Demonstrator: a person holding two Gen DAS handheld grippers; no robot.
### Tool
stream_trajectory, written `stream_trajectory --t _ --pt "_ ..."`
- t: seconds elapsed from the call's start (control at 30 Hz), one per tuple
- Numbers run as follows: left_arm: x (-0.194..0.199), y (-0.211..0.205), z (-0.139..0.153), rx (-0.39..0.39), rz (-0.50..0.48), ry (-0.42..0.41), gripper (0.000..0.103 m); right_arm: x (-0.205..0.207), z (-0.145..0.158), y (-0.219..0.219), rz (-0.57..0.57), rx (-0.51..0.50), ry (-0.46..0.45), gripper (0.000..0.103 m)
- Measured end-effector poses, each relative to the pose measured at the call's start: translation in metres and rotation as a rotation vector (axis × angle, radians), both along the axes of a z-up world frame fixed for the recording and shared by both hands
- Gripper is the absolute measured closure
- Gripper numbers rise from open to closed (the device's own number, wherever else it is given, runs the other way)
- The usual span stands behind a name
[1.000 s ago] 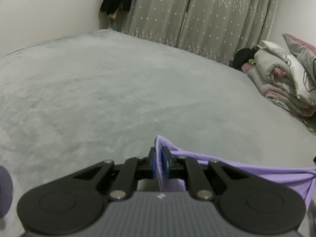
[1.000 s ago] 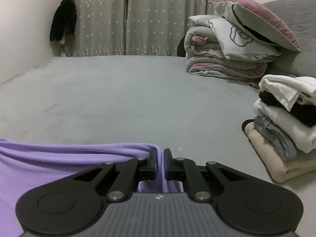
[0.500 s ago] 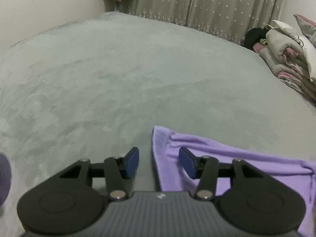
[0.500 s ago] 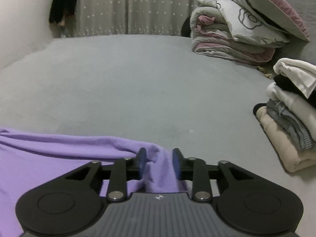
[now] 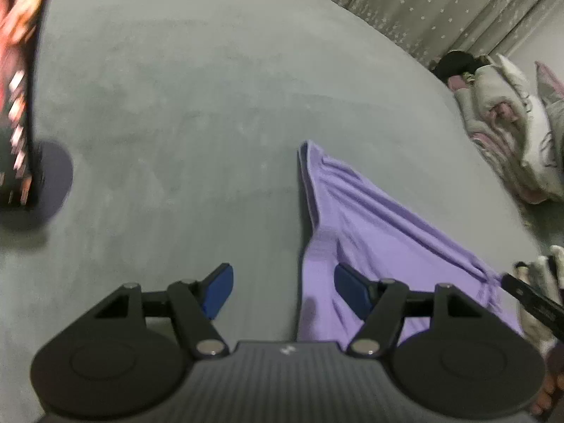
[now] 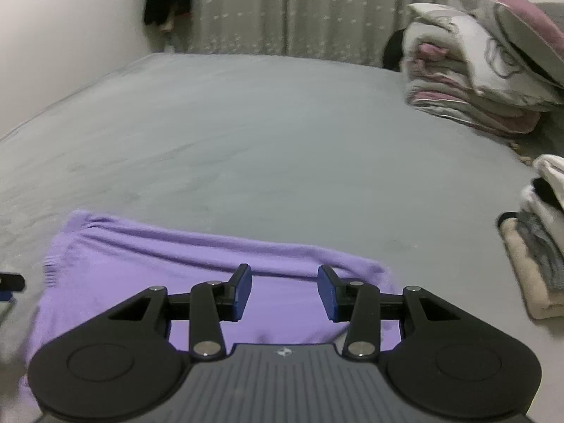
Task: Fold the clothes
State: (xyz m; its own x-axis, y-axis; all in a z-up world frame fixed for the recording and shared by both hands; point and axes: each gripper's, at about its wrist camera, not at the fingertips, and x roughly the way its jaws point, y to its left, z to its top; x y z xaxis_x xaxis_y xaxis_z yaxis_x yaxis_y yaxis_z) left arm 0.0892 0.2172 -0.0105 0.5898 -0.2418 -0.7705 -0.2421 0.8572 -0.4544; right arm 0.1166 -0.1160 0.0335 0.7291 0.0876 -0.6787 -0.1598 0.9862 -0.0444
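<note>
While the left tongs (image 5: 283,290) stand wide and hold nothing, the purple garment (image 5: 370,232) lies flat on the grey bed (image 5: 176,105), with its left edge between the blue pads (image 5: 216,290) and most of the cloth going to the right. Far right on the bed sits a rolled quilt (image 5: 507,123), and grey curtains (image 5: 440,0) hang behind it. This view is a little blurred.

From the right wrist, the right tongs (image 6: 283,290) are also wide and grip nothing. They hover over the near right part of the purple garment (image 6: 141,264), which is spread on the bed (image 6: 264,123). A stack of folded clothes (image 6: 539,246) stands at the right edge, well apart from the garment, and the quilt (image 6: 476,63) lies far right.
</note>
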Motion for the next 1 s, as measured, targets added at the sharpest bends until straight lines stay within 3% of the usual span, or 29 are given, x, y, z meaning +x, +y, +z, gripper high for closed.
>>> stream_trajectory --t 0.3,0.4,0.57,0.67,0.8,0.87,1.0 --pt "-0.062 0.019 -0.030 -0.248 0.077 0.010 0.044 -0.003 0.010 0.061 0.085 0.093 0.109 0.061" --pt "-0.069 0.014 -0.042 -0.353 0.086 0.006 0.044 0.001 0.010 0.079 0.103 0.149 0.147 0.061" --pt "-0.068 0.011 -0.058 -0.442 0.177 -0.018 0.047 0.016 0.006 0.113 0.134 0.194 0.191 0.061" --pt "-0.068 0.009 -0.067 -0.494 0.232 -0.033 0.047 0.027 0.000 0.136 0.167 0.190 0.216 0.061" --pt "-0.068 0.003 -0.076 -0.537 0.294 -0.008 0.064 0.040 -0.009 0.170 0.222 0.146 0.233 0.061" --pt "-0.066 0.002 -0.082 -0.583 0.308 0.024 0.068 0.047 -0.012 0.185 0.248 0.129 0.236 0.061" --pt "-0.055 -0.001 -0.092 -0.628 0.311 0.051 0.069 0.059 -0.021 0.211 0.286 0.076 0.238 0.061"
